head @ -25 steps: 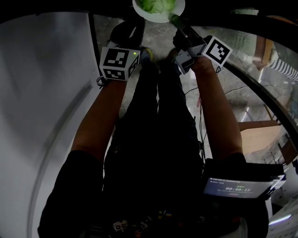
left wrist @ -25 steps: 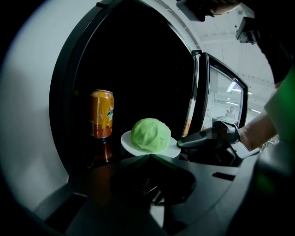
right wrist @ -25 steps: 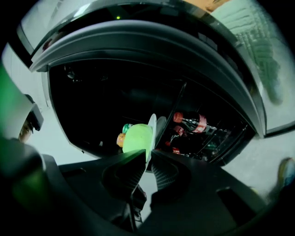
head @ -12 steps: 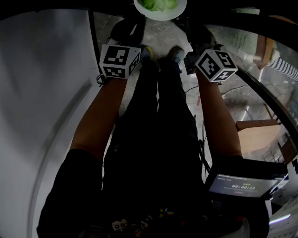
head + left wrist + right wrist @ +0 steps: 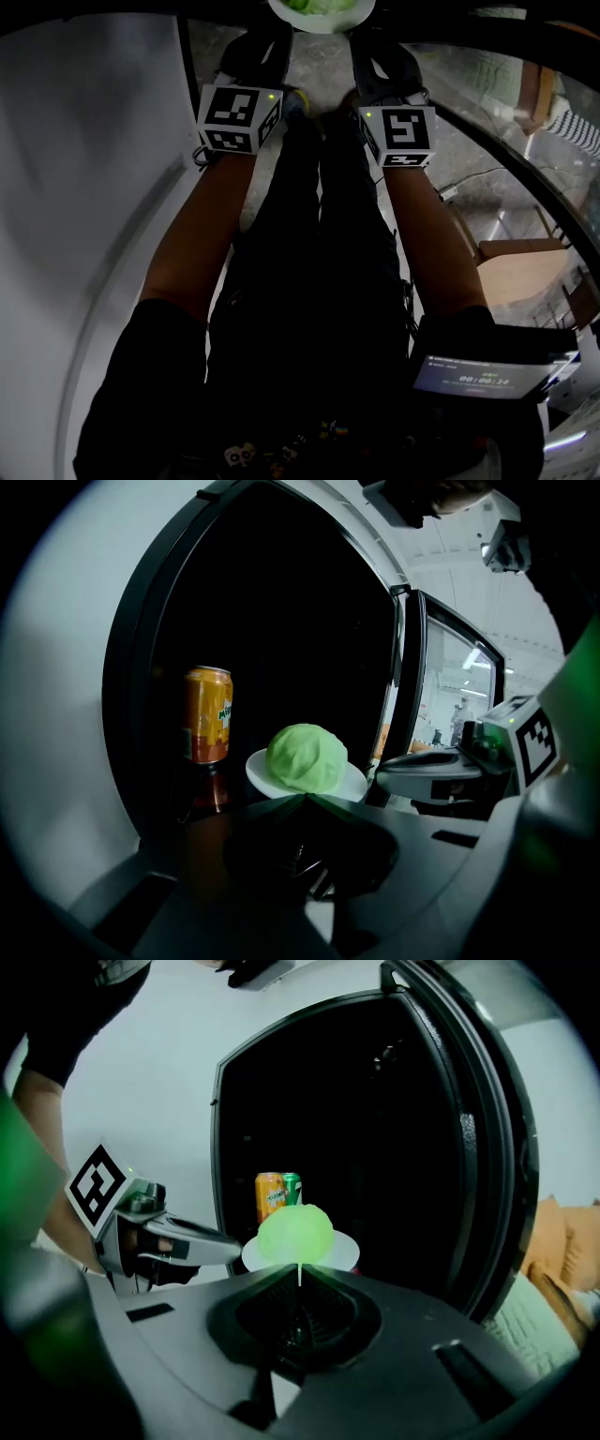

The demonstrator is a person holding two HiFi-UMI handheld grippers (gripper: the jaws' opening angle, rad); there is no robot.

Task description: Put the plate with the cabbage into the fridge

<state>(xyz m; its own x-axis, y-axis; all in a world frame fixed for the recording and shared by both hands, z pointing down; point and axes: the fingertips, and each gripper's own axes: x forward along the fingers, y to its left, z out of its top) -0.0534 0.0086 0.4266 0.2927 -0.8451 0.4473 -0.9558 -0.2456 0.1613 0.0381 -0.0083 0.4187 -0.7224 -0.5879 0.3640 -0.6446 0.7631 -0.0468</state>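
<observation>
Clearly, the open fridge point(image 5: 281, 621) fills the middle of both gripper views, dark inside. The left gripper point(image 5: 305, 799) and right gripper point(image 5: 298, 1279) each have their jaws pressed together on the rim of the plate point(image 5: 258, 766), which hangs at lower centre, at the mouth of the opening. With such thin grips, an uneven push would likely tilt the plate and roll the loose cabbage point(image 5: 307, 757) off, or knock over the orange can point(image 5: 207, 714) standing centre left.
</observation>
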